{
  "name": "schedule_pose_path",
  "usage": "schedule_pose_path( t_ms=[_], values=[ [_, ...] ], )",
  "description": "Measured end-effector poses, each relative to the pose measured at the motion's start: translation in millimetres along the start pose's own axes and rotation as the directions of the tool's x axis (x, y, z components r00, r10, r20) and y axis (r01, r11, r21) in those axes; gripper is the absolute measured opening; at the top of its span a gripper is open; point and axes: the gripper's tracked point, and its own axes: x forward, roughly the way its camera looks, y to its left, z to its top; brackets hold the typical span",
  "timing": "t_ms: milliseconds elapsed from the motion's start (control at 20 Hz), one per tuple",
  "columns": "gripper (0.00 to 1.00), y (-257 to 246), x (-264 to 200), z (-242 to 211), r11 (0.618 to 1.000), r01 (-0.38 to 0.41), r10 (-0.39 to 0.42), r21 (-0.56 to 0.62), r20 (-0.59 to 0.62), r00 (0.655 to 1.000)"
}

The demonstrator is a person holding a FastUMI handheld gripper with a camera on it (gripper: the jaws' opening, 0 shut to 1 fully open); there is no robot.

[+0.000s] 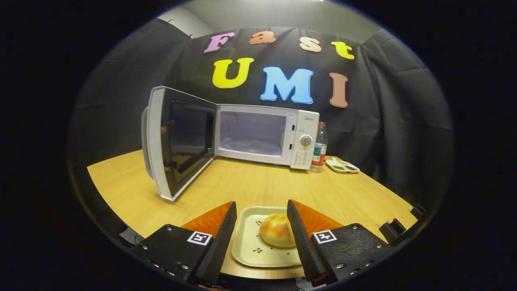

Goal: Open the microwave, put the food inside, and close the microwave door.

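The gripper (261, 226) stood open with the bun (276, 235) on its tray (248, 246) between the fingers, microwave (264, 135) door (177, 141) already open beyond, and a crooked grab could probably tip the bun off.

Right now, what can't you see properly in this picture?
Gripper view:
- Plate: its near rim and right side are hidden behind the claw fingers.
- Bun: its right edge is hidden by the right finger, so contact is unclear.
- Small tray beside the bottle: contents too small to tell.
- Microwave dial markings: too small.
- Open door: its outer face is turned away.
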Motion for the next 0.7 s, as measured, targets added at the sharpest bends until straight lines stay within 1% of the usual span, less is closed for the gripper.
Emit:
schedule_pose_path(
  t_ms=[150,250,450,600,650,700],
  values=[
    [0.76,-14.6,3.2,-10.6,0.999,0.013,-0.012,0.034,-0.031,0.999],
    [0.76,-19.2,6.1,-15.7,0.999,0.022,-0.02,0.035,-0.043,0.999],
    [0.77,-19.0,8.8,-20.2,0.997,0.0,0.004,0.071,-0.05,0.999],
    [0.77,-15.8,7.3,-22.1,0.994,-0.04,0.046,0.101,-0.06,0.997],
    [0.79,-16.0,7.0,-21.3,0.992,-0.051,0.057,0.112,-0.057,0.997],
    [0.79,-18.0,6.7,-20.8,0.991,-0.055,0.061,0.12,-0.052,0.997]
  ],
)
